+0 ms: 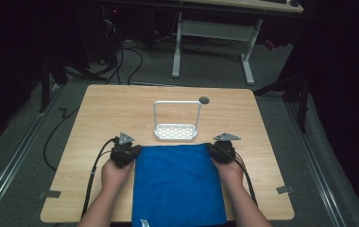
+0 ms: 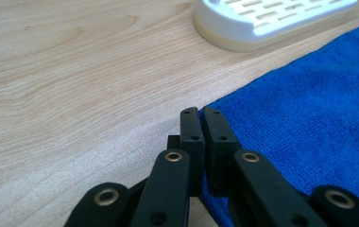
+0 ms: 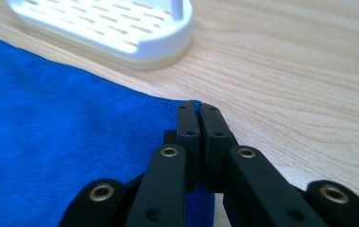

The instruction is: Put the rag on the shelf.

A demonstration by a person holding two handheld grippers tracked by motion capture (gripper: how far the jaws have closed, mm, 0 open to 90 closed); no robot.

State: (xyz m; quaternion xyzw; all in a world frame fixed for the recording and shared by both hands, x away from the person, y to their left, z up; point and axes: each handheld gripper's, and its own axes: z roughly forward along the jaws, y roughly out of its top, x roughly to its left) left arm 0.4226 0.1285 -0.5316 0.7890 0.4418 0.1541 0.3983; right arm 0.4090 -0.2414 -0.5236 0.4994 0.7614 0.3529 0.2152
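Left gripper view puts my left gripper (image 2: 201, 113) right at the far left corner of the blue towel (image 2: 310, 123); its two black jaws are pressed together with only a thin seam between them, and the towel's edge runs in under the tips, so I read it as clamped on that corner. Bare wooden table (image 2: 73, 80) lies to one side of the jaws and blue cloth to the other. Beyond the tips sits the white slotted base of the rack (image 2: 262, 23), close to the towel's far edge but apart from it.

My right gripper (image 3: 199, 108) looks the same in its own view: jaws pinched tight on the towel's (image 3: 64, 142) far right corner, which ends just at the tips, with wood grain beside it and the rack's (image 3: 121, 28) base a little ahead.

From the high view I see my left gripper (image 1: 126, 150) and right gripper (image 1: 222, 149) at the towel's (image 1: 177, 184) two far corners, hands behind them and cables trailing back toward me. The towel lies flat, spread from the table's (image 1: 121, 109) near edge up to just short of the rack (image 1: 176, 124), whose tall wire loop stands upright. A small dark disc (image 1: 204, 100) rests farther back.
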